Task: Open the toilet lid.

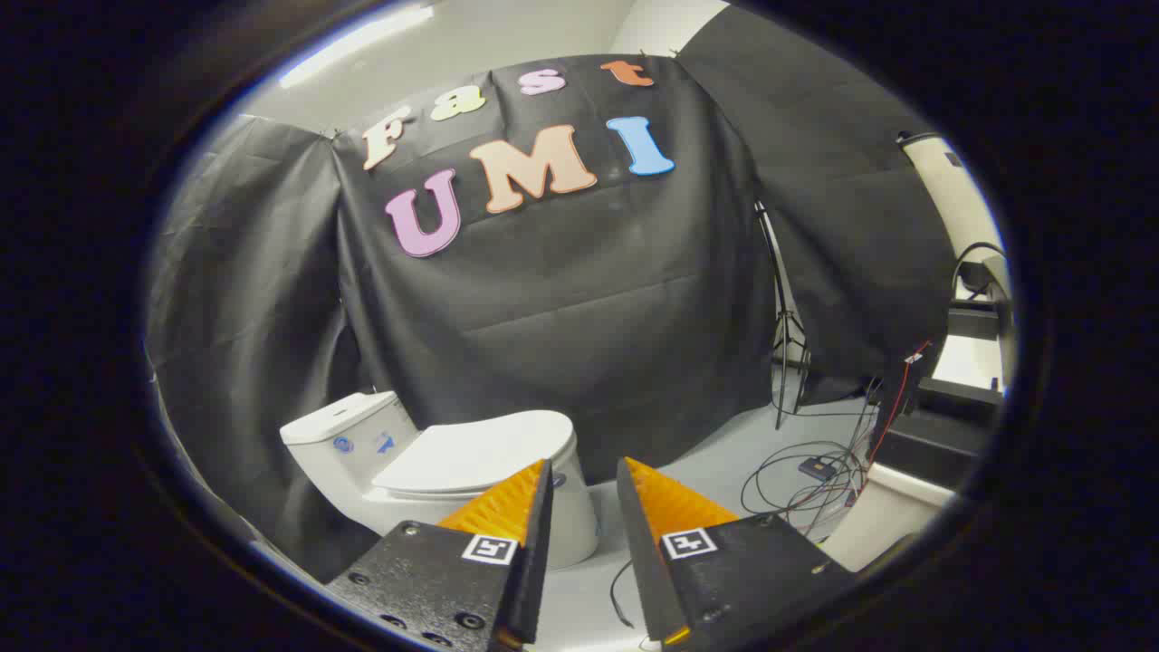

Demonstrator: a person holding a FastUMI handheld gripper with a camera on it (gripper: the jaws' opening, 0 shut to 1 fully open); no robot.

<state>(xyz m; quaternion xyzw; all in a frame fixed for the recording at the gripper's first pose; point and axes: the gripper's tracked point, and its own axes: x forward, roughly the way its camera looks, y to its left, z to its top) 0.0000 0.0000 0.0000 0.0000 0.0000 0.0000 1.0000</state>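
Observation:
A white toilet (380, 493) stands on the floor against the black cloth wall, its tank (342, 433) to the left. Its lid (475, 453) lies closed and flat over the bowl. My gripper (584, 466) hovers this side of the toilet, a little to the right of the bowl's front. Its fingers stand open with a narrow gap and nothing between them. The left finger (507, 507) overlaps the bowl's front edge in the picture, without touching it.
Loose cables (806, 475) and a small box lie on the grey floor to the right. A tripod stand (783, 344) leans by the cloth wall. A dark bench or shelf (933, 444) with gear sits at far right.

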